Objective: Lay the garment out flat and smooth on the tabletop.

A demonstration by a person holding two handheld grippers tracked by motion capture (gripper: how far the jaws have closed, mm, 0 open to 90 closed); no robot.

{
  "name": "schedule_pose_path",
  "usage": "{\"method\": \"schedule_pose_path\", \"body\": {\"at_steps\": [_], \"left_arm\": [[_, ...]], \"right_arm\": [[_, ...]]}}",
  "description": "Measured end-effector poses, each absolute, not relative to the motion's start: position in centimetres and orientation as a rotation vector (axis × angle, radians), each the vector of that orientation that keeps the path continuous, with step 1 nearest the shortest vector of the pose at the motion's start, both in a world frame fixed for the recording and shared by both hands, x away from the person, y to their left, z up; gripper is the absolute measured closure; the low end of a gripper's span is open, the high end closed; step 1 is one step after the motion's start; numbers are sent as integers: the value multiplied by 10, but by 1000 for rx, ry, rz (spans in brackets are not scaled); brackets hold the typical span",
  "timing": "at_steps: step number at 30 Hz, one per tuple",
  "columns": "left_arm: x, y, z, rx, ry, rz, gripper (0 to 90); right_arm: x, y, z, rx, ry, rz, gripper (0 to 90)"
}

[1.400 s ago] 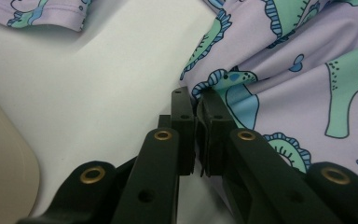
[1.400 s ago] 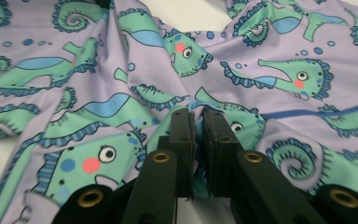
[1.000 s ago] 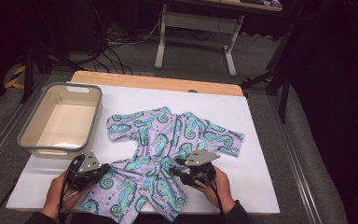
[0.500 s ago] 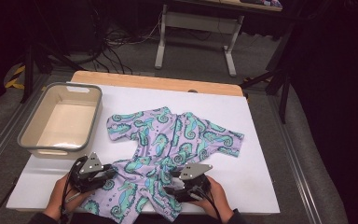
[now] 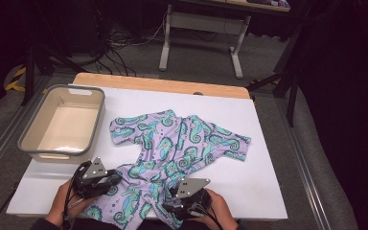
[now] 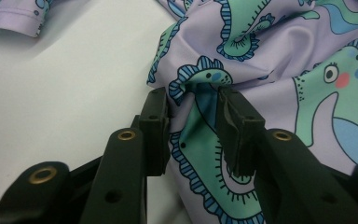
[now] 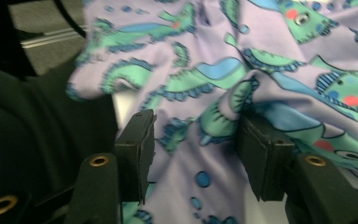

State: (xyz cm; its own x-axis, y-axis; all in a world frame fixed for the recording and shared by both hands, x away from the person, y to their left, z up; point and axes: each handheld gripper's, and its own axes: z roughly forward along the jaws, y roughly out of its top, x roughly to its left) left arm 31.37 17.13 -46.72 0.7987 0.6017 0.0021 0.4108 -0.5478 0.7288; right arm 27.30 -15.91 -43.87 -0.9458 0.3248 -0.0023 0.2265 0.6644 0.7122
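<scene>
A lilac garment printed with green and blue seahorses lies spread on the white table, its lower part rumpled at the near edge. My left gripper rests at the garment's lower left. In the left gripper view its jaws have just been opening and stand apart around a raised fold of the cloth. My right gripper is low at the near edge over the hem. Its jaws have just been closing a little but stand wide, with loose cloth between them and no grip.
A grey-rimmed beige bin stands at the table's left, close behind my left hand. A wooden strip runs along the far edge. Bare white surface lies to the right of the garment. Dark floor, cables and a table frame are beyond.
My right gripper has moved toward the near edge and slightly left along the garment. My left gripper has kept its place and its jaws have parted.
</scene>
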Motion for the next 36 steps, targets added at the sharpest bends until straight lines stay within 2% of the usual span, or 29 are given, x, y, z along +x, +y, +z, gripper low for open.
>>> {"method": "schedule_pose_path", "body": {"at_steps": [6, 12, 17, 20, 21, 23, 26, 36], "left_arm": [[312, 169, -467, 2228, 732, 302, 651], [311, 165, -468, 2234, 721, 276, 569], [309, 157, -467, 2246, 689, 240, 506], [305, 152, -467, 2255, 661, 221, 507], [304, 150, -467, 2259, 647, 221, 518], [301, 147, -466, 2268, 613, 196, 636], [296, 143, -466, 2264, 575, 143, 819], [269, 129, -455, 2220, 451, 24, 835]], "right_arm": [[260, -173, -427, 463, 2747, 1179, 444], [262, -196, -423, 568, 2652, 1192, 501], [274, -192, -437, 628, 2661, 1159, 502], [278, -184, -447, 595, 2689, 1133, 499], [279, -183, -449, 585, 2692, 1136, 532], [280, -181, -451, 578, 2715, 1144, 688], [276, -182, -449, 538, 2737, 1137, 846], [248, -212, -426, 514, 2733, 1232, 880]]}}
